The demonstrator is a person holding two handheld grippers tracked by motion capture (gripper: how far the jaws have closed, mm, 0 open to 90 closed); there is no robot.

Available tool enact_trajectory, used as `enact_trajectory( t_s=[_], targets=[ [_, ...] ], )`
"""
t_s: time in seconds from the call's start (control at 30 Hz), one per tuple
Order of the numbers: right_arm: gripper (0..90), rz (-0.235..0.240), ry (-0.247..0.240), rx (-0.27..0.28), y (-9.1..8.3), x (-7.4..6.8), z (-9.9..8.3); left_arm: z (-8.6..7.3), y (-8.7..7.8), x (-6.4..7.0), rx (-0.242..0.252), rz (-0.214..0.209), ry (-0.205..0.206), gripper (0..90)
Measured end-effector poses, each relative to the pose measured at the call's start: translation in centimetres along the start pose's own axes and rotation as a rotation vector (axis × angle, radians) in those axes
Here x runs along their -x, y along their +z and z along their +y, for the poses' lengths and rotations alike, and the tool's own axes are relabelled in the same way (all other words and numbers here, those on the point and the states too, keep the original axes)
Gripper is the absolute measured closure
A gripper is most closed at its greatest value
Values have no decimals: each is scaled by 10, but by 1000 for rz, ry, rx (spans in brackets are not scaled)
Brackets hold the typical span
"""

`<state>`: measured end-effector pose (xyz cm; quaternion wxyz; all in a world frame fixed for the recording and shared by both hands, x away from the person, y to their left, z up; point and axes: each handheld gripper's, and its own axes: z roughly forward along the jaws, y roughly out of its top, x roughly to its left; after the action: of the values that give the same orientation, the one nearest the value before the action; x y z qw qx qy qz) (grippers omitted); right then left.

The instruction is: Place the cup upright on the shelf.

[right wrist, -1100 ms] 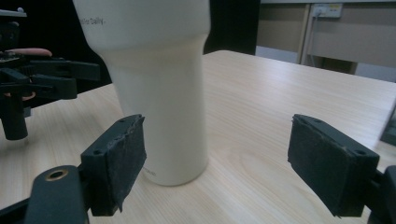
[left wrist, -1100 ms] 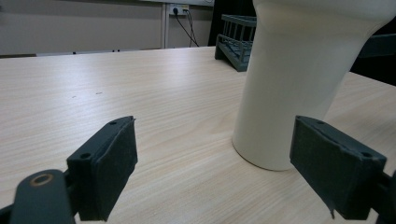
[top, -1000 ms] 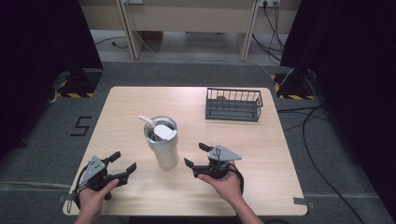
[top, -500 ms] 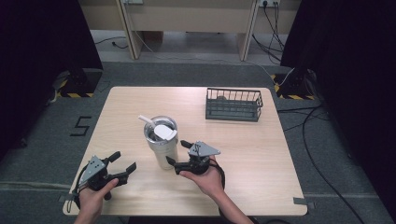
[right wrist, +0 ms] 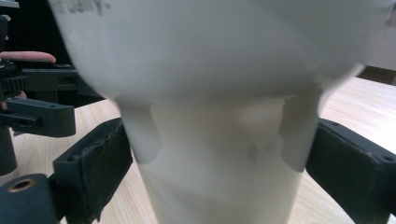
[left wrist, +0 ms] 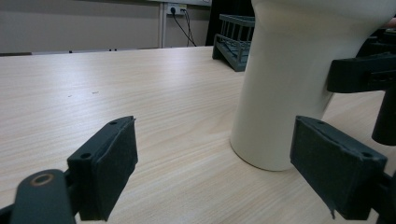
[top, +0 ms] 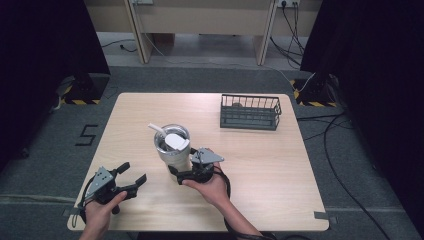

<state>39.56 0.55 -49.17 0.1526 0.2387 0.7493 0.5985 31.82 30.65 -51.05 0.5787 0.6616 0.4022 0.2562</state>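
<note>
Right tongs [top: 181,175] moved around tumbler [top: 172,150], perhaps touching, basket [top: 250,112] beyond

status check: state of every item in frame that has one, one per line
tumbler: upright on the table, lid off, white straw and a white piece inside
right gripper: open, jaws either side of the tumbler's lower body, not clearly clamped
left gripper: open, nothing between the jaws, apart from the tumbler
wire basket: upright at the far right of the table, a small item inside, too small to identify
</note>
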Motion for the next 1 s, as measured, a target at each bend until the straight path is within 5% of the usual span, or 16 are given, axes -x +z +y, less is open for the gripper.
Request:
enact_trajectory(
  t_s=[0.4,1.0],
  targets=[
    [84,-12,-22,33,17,-1,-3,0,0,0,0,-7,1,144],
    [101,-23,-13,43,16,0,-2,-1,0,0,-1,-16,-2,144]
  ],
)
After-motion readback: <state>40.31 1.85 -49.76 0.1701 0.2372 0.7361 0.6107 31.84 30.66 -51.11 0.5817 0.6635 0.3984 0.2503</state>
